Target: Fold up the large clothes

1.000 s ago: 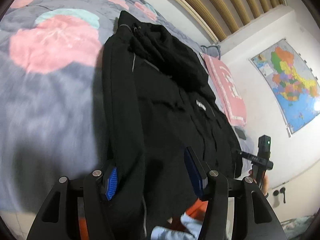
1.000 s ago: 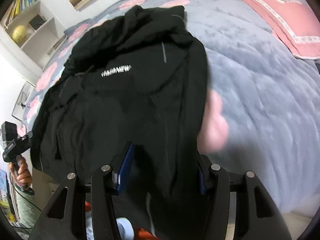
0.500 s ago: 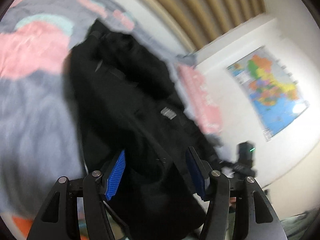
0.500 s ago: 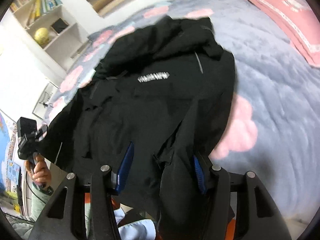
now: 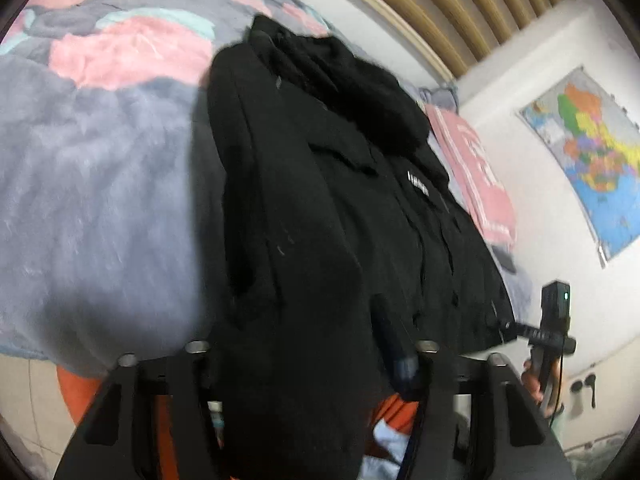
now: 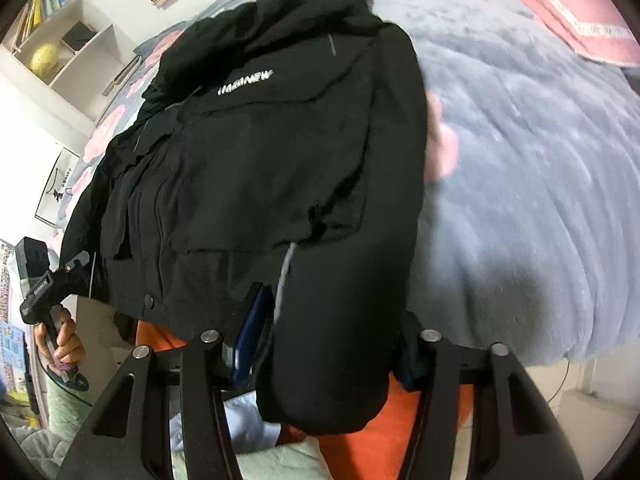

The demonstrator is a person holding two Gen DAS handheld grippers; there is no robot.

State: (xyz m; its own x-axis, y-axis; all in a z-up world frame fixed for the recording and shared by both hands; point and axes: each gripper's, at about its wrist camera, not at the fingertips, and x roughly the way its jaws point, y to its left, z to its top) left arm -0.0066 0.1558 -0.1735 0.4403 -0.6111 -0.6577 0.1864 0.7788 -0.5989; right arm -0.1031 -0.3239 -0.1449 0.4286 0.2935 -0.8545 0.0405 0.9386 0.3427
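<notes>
- The jacket point(image 5: 320, 208) is black, large and hooded, lying face up on the bed point(image 5: 92, 184), its hem hanging over the near edge.
- The hood point(image 6: 304, 12) is bunched at the far end; white chest lettering point(image 6: 246, 83) reads clearly only in the right view.
- Fabric looks matte and smooth, with flap seams, a snap button point(image 6: 149, 301) near the hem and a thin grey reflective strip point(image 6: 285, 276).
- The left gripper point(image 5: 304, 344) has just been closing; a thick fold of hem fills the gap, hiding the left pad, and whether the pads press it I cannot tell.
- The right gripper point(image 6: 324, 336) has just been closing too; a rounded bulge of hem sits between its blue pads, which appear to pinch it.
- The blanket is grey and plush with pink and teal blotches.
- A pink pillow point(image 5: 476, 176) lies at the bed's right side.
- Only the left view shows the wall map point(image 5: 592, 152) and slatted wooden headboard point(image 5: 448, 4).
- Only the right view shows white shelves point(image 6: 68, 44) with a yellow ball point(image 6: 45, 56).
- Each view catches the other gripper, in a hand point(image 6: 60, 344), beside the jacket's hem.
</notes>
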